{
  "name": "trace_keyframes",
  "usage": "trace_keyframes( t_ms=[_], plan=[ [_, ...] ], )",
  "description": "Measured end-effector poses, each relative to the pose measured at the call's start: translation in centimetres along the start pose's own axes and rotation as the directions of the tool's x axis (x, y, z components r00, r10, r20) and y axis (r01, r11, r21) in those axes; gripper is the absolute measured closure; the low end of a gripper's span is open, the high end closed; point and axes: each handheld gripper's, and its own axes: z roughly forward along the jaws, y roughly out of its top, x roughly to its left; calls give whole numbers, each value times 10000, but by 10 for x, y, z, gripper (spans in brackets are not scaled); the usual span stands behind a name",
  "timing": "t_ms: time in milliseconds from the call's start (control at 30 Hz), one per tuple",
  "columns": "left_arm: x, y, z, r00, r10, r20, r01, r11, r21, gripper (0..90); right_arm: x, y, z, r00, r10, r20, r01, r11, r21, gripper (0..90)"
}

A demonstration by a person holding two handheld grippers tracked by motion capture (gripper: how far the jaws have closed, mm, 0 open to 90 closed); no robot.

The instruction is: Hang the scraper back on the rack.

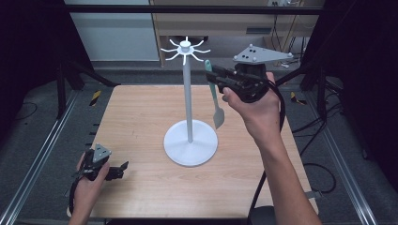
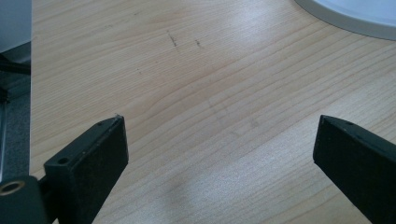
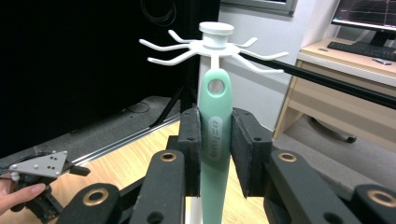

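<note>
Two tongs work here: the left tongs [image 1: 123, 166] rest wide apart, holding nothing, low on the worktop [image 1: 141, 122]; the white hook stand [image 1: 187, 84] is centre; the right tongs [image 1: 217, 77] clamp a mint spatula [image 1: 215, 93] (handle hole up) near its hooks.

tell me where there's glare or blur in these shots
Left gripper view: soft glare washes the table near the top. Right gripper view: the green utensil is sharp, the desk behind it soft. High view: evenly lit table, dark surroundings.
</note>
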Motion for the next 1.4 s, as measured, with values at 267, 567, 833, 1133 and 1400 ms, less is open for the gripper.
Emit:
trace_keyframes(
  t_ms=[267,567,833,1133,1400],
  plan=[
    [1,0,0,10000,-24,-14,24,10000,-48,30,1,3,6,10000,-10,30,9,9999,145,746],
    [0,0,-1,10000,14,-4,-14,10000,-17,30,-1,6,11,10000,2,76,-4,9996,278,746],
    [-1,0,0,10000,22,2,-22,10000,-10,30,-2,7,18,10000,47,82,-51,9989,470,746],
    [-1,0,0,10000,16,11,-16,10000,-29,30,-1,7,27,10000,98,13,-98,9986,524,745],
    [-1,0,0,10000,65,36,-65,10000,20,30,1,5,30,9999,118,14,-119,9989,443,743]
  ],
)
